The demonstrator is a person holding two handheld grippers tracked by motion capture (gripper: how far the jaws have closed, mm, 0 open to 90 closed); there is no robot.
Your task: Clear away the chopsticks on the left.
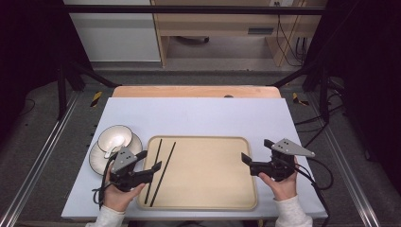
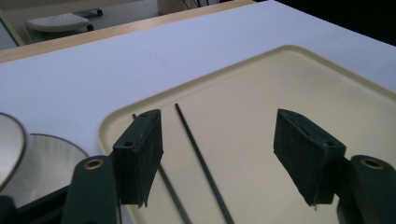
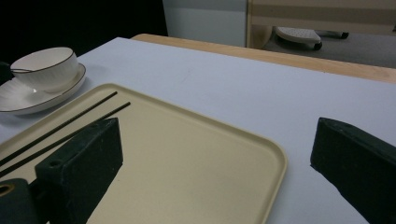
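Two chopsticks (image 1: 159, 170) flat on tray (image 1: 222, 201): thin, light, stiff, likely slippery; pinch mid-length. Left hand-held gripper (image 1: 152, 163) released, straddling them; right hand-held gripper (image 1: 256, 153) released, empty.

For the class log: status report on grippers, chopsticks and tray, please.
Left gripper open over chopsticks. Right gripper open, empty, at tray edge. Bowl on plate, off tray. Nothing blocking.
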